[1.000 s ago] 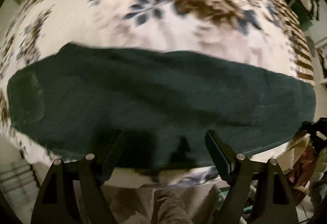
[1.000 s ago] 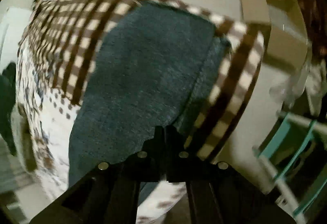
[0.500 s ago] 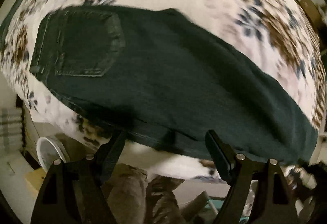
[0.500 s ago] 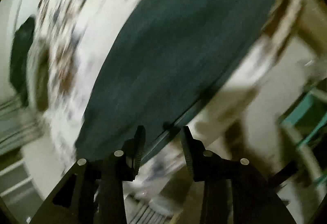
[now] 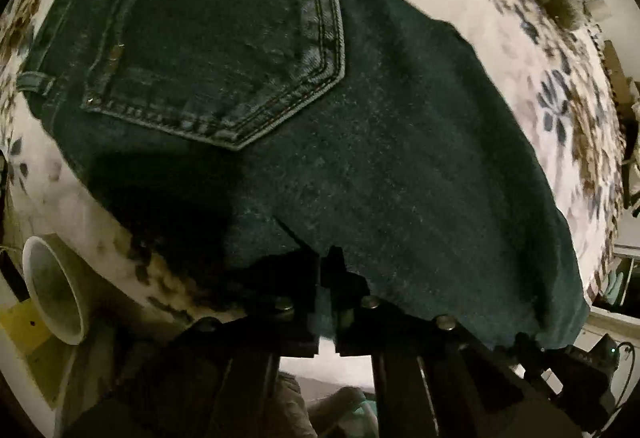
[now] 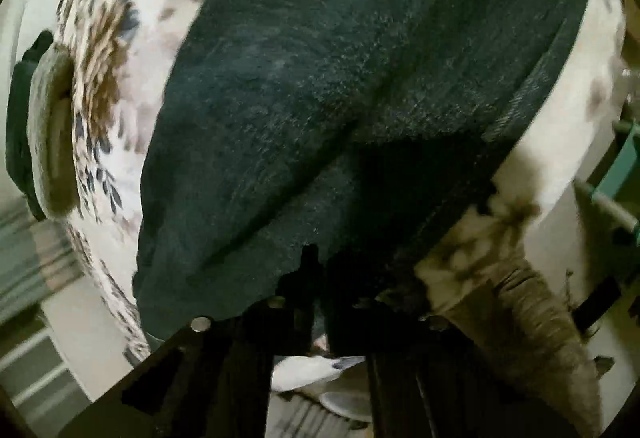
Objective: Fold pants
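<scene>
Dark blue-green denim pants (image 5: pixel 360 142) lie folded lengthwise on a floral bedspread. In the left wrist view the back pocket (image 5: pixel 216 50) is at upper left. My left gripper (image 5: pixel 325 258) is shut on the pants' near edge below the pocket. In the right wrist view the pants (image 6: pixel 320 98) fill the middle. My right gripper (image 6: pixel 320 262) is shut on their near edge, further along the leg.
The white, brown and blue floral bedspread (image 5: pixel 560 86) covers a bed and shows in the right wrist view (image 6: pixel 104 38). A white cup-like object (image 5: pixel 52 286) sits low left. A grey-green cushion (image 6: pixel 52 134) lies at the bed's far side. A teal frame (image 6: pixel 616 174) stands right.
Both grippers were open half a second ago beside the near edge. Both have moved in and closed on the pants' near edge. The left gripper shifted toward the pocket end.
</scene>
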